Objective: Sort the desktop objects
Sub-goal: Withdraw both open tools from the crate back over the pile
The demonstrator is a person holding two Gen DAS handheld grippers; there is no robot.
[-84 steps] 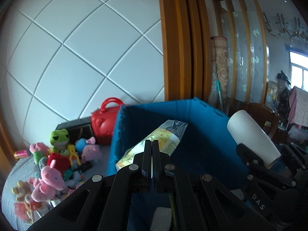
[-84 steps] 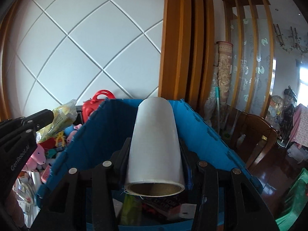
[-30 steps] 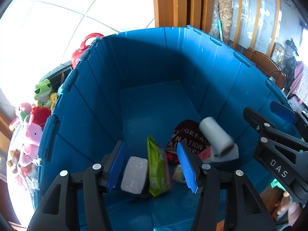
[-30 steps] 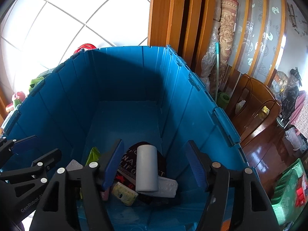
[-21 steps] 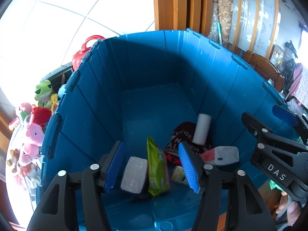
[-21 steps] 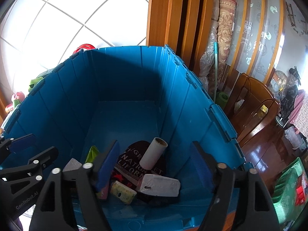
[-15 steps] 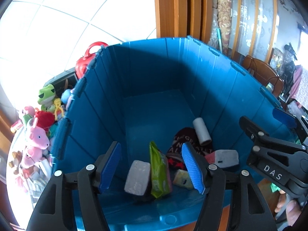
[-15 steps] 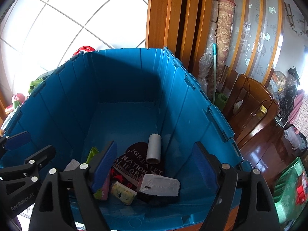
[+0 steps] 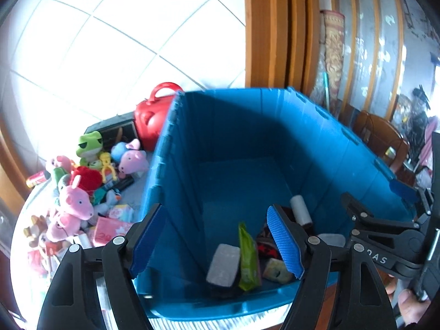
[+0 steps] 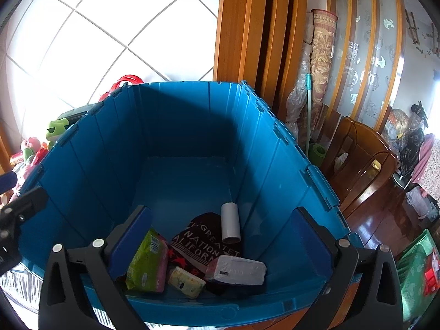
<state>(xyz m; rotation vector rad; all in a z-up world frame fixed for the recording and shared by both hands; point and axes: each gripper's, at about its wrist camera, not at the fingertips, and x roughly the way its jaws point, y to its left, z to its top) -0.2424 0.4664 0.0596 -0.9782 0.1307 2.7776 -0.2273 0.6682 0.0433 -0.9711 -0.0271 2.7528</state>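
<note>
White tiled wall behind; I hold both grippers, left gripper (image 9: 217, 244) and right gripper (image 10: 220, 239), jaws wide and empty above the blue bin (image 10: 187, 143), the white roll (image 10: 231, 222) lying below them.

A white tiled wall (image 9: 110, 41) fills the far left, with a wooden door frame (image 10: 247, 33) to its right. Right of that a rolled rug (image 10: 321, 63) stands upright against patterned glass panels (image 10: 365, 63). A wooden chair (image 10: 360, 159) sits at right.
</note>
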